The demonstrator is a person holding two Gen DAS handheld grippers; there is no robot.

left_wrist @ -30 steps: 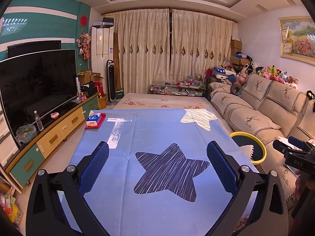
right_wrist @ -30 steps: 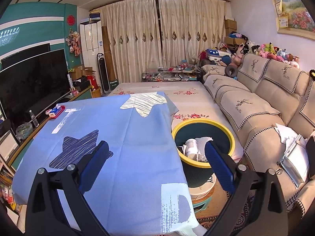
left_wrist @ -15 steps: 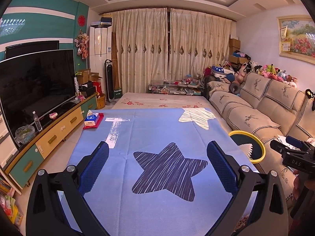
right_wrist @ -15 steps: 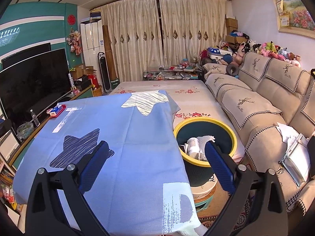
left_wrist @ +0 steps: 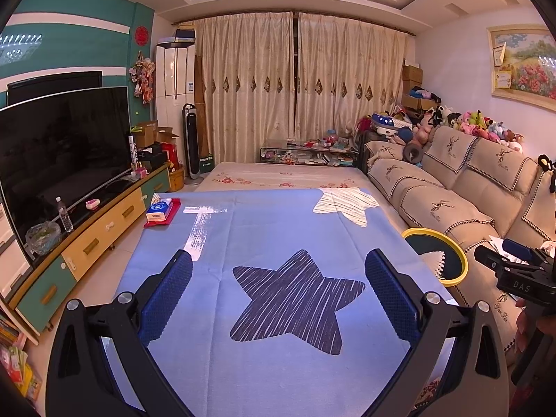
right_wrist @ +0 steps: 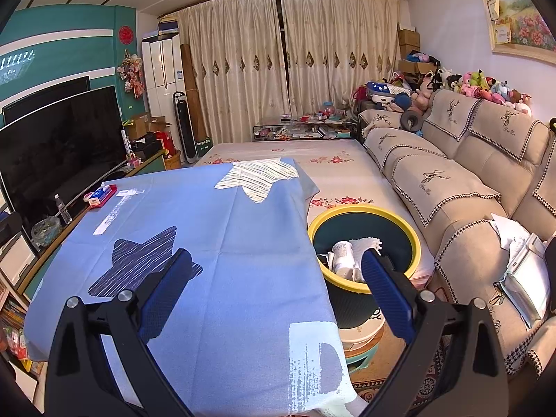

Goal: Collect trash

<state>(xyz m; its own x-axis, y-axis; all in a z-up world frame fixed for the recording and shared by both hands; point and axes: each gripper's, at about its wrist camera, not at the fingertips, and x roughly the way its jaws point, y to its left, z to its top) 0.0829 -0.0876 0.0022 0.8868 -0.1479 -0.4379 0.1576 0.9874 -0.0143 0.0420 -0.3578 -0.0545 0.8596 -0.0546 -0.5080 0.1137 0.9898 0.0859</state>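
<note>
A dark bin with a yellow rim (right_wrist: 415, 239) stands between the table and the sofa; inside lie a white bottle (right_wrist: 342, 259) and white crumpled paper (right_wrist: 366, 243). The same bin (left_wrist: 458, 257) shows at the right in the left wrist view. My left gripper (left_wrist: 278, 264) hangs open above the blue star tablecloth (left_wrist: 264, 236), holding nothing. My right gripper (right_wrist: 276, 264) is open too, over the table's right edge, its right finger in front of the bin. The right gripper's body (left_wrist: 514, 278) appears at the far right of the left wrist view with a hand below it.
A tissue pack on a red tray (left_wrist: 160, 210) sits at the table's far left corner. A TV (left_wrist: 62, 153) on a low cabinet lines the left wall. A beige sofa (right_wrist: 462, 187) with papers (right_wrist: 521, 260) runs along the right.
Both views have shifted slightly; the right wrist view has drifted a little, so the bin sits somewhat lower and nearer the right finger. Both grippers stay open.
</note>
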